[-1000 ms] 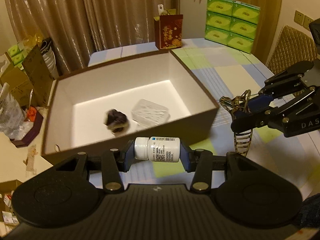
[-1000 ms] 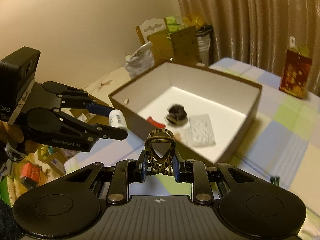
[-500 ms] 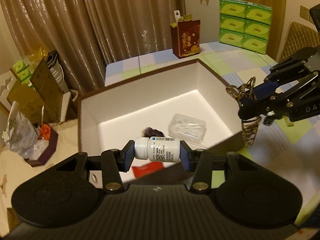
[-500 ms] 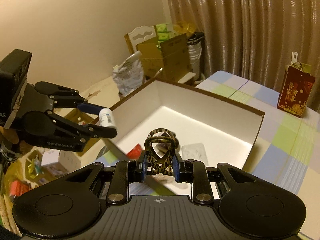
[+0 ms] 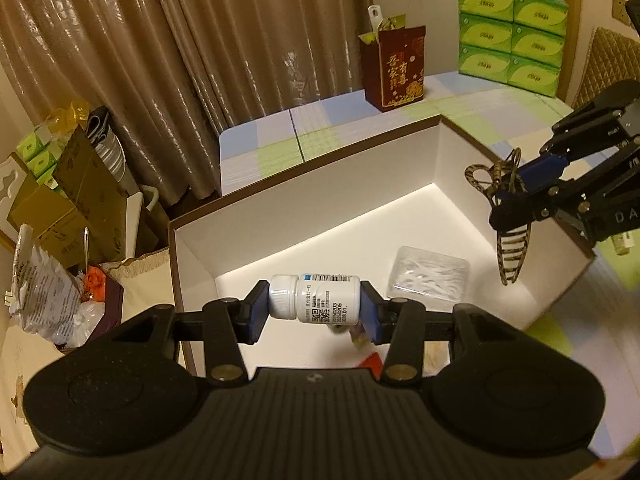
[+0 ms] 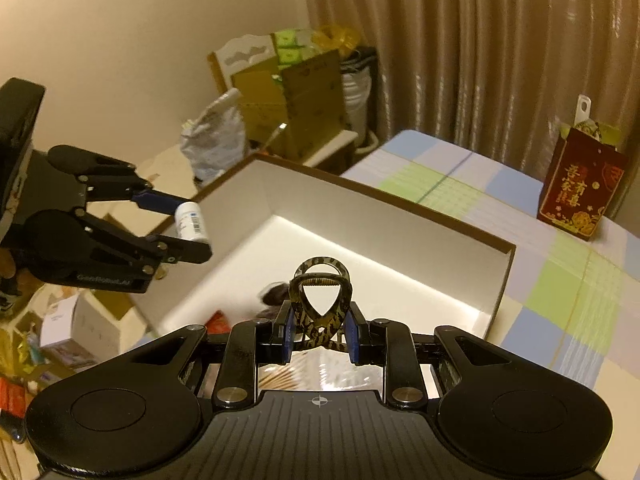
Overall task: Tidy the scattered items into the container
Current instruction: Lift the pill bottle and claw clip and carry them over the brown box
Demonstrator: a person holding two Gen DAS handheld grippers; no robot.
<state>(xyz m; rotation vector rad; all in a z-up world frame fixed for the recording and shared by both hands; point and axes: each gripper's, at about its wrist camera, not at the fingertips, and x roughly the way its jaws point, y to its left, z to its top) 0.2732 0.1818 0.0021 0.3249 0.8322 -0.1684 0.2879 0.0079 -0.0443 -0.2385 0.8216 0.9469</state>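
nearest, the left gripper (image 5: 315, 312) had its jaws clamped on a white pill bottle (image 5: 314, 299), which lay sideways between the blue pads, cap to the left, over the near part of the open box (image 5: 320, 184). under it, on the white floor of the box, sat a blurred dark item and a red scrap (image 5: 370, 360), both partly hidden. further in lay a clear plastic case (image 5: 430, 279). to the right, the right gripper (image 5: 510, 196) held a tortoiseshell hair clip (image 5: 508, 240) tight in its jaws, hanging above the right side of the box, teeth pointing down. beyond the box, on the checked worktop (image 5: 272, 136), stood a red gift bag (image 5: 394, 68) and, further right, a stack of green tissue packs (image 5: 512, 36). brown curtains (image 5: 160, 40) hung behind.
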